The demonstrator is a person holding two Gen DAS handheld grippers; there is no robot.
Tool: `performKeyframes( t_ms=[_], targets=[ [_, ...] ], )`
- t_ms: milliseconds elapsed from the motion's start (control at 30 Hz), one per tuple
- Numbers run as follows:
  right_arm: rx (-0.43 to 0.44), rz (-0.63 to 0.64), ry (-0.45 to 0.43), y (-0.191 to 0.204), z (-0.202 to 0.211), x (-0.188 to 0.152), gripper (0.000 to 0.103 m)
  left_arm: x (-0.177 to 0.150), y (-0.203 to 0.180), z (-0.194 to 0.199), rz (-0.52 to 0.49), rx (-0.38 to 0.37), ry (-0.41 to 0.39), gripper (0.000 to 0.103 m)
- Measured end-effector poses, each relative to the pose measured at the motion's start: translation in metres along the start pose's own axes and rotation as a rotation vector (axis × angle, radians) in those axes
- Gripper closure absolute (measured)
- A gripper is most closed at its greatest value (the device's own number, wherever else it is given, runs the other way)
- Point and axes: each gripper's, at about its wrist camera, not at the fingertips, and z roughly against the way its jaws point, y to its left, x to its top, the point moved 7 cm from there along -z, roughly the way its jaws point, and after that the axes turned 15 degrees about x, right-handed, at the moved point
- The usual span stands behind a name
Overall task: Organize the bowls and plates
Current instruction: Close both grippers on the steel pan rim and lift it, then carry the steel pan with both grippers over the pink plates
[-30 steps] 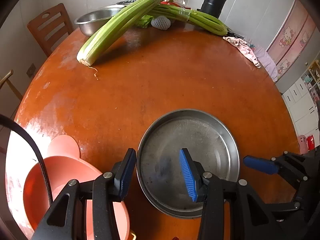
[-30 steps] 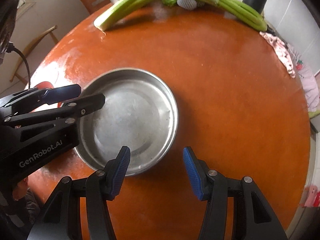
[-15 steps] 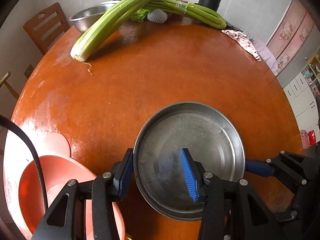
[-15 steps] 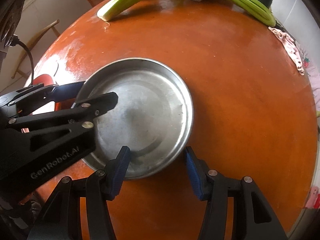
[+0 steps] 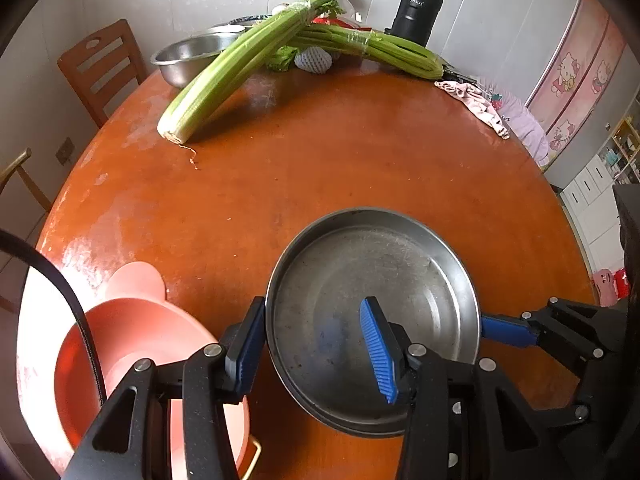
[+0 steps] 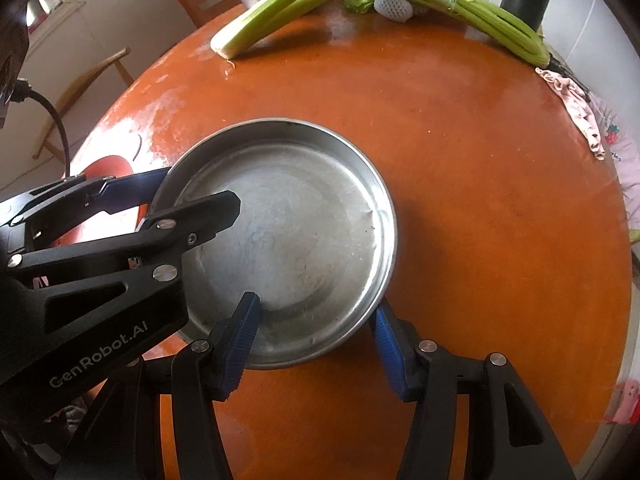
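Note:
A round steel plate (image 5: 372, 312) (image 6: 288, 240) lies on the orange-brown round table (image 5: 320, 160). My left gripper (image 5: 316, 348) is open and straddles the plate's left rim, one finger outside and one inside. My right gripper (image 6: 316, 340) is open and straddles the plate's near-right rim the same way. A pink bowl (image 5: 132, 352) sits at the table's near left edge, beside my left gripper; a sliver of it shows in the right wrist view (image 6: 108, 168). A steel bowl (image 5: 188, 58) stands at the far left.
Two long celery bunches (image 5: 240, 68) (image 6: 288, 4) lie across the far side, with a netted fruit (image 5: 314, 60) between them. A black flask (image 5: 416, 8) stands at the back. A pink cloth (image 5: 476, 100) lies on the right edge. A wooden chair (image 5: 100, 68) stands at left.
Both grippers have moved forward onto the steel plate, so each now has one finger inside its rim. The plate looks larger and nearer in both views.

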Motion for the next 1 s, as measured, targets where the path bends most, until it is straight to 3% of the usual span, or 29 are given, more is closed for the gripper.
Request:
performKeyframes(
  t_ms=[533, 1000],
  targets=[
    [0.016, 0.04, -0.064, 0.02, 0.029, -0.007, 0.044, -0.013, 0.012, 0.04, 0.046, 0.007, -0.05, 0.056],
    [0.038, 0.124, -0.105, 0.068, 0.048, -0.012, 0.044, -0.028, 0.045, 0.071, 0.106, 0.051, -0.085, 0.056]
  ],
)
